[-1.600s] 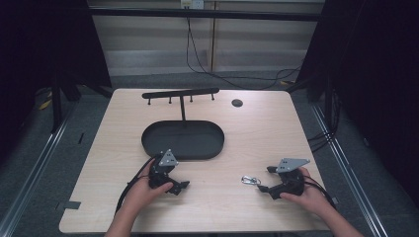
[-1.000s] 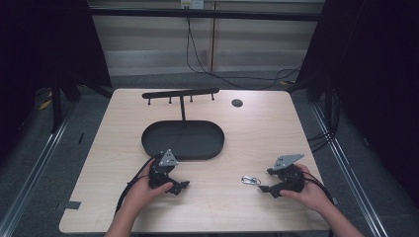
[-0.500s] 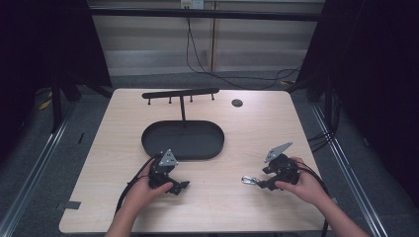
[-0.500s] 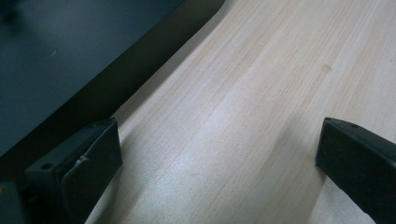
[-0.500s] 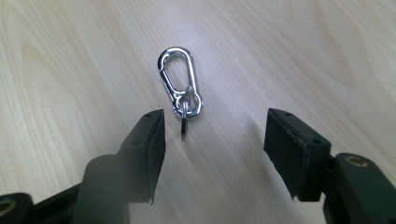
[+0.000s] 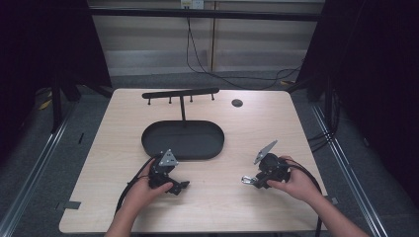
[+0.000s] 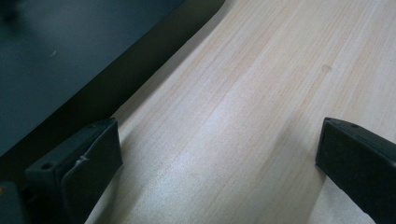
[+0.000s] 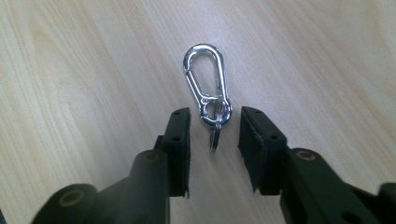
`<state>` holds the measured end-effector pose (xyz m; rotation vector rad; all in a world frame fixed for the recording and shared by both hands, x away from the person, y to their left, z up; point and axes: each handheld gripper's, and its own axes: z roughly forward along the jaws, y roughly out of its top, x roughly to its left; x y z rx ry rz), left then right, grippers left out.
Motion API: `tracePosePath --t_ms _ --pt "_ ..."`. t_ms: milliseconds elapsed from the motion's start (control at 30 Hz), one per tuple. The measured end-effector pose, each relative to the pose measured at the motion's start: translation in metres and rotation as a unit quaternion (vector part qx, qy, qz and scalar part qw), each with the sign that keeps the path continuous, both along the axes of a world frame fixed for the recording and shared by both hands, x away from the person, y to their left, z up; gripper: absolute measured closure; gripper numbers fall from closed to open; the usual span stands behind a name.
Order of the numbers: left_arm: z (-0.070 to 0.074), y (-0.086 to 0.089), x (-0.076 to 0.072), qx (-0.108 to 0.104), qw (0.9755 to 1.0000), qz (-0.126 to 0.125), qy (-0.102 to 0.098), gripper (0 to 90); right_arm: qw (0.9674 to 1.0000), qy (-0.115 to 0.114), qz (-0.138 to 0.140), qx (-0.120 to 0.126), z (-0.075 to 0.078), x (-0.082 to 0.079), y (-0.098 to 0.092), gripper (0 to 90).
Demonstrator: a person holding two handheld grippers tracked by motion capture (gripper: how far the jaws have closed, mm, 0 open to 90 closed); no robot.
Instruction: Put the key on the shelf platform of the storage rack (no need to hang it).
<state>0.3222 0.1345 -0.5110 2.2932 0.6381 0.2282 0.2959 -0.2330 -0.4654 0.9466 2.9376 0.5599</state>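
Observation:
A silver carabiner [image 8: 205,79] with a small ring and tab at its near end lies flat on the light wooden table [image 6: 276,128]. My right gripper [image 8: 215,113] is tipped down over it, open, one jaw on each side of the ring end without touching it. From above, the carabiner [image 6: 246,180] glints just left of the right gripper [image 6: 256,180]. My left gripper [image 6: 179,187] rests on the table just in front of the black oval tray [image 6: 154,143]. Its jaws are wide open with bare wood between them [image 7: 219,140], and the tray's wall [image 7: 107,88] lies close beside the left jaw.
A black T-shaped rack [image 6: 180,94] with short pegs stands behind the tray. A small dark disc [image 6: 237,102] lies at the back right of the table. Cables trail from both grippers toward the table's near edge. Dark floor and rails surround the table.
The right gripper has moved left toward the carabiner and tipped its nose down, bringing its jaws to either side of the ring end. The left gripper has stayed still.

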Motion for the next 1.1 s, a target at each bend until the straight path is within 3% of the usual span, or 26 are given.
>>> tracePosePath --t_ms 100,233,367,800,1100 --pt "0.000 0.000 0.000 -0.002 1.0000 0.002 0.001 0.0 1.0000 0.005 0.004 -0.004 0.002 0.001 0.002 70.5" --pt "0.000 0.000 0.000 -0.001 1.0000 0.001 0.000 0.0 0.9994 0.016 0.012 -0.027 0.004 0.003 0.005 88.5" --pt "0.000 0.000 0.000 0.000 1.0000 0.000 0.000 0.0 0.9990 0.016 0.012 -0.040 0.008 0.003 0.010 89.4" --pt "0.000 0.000 -0.001 -0.004 1.0000 0.003 0.001 0.0 0.9992 0.029 0.020 -0.020 0.051 0.015 0.021 89.7" --pt "0.000 0.000 -0.001 -0.004 1.0000 0.003 0.001 0.0 0.9984 0.029 0.035 -0.033 0.071 0.025 0.034 89.7"
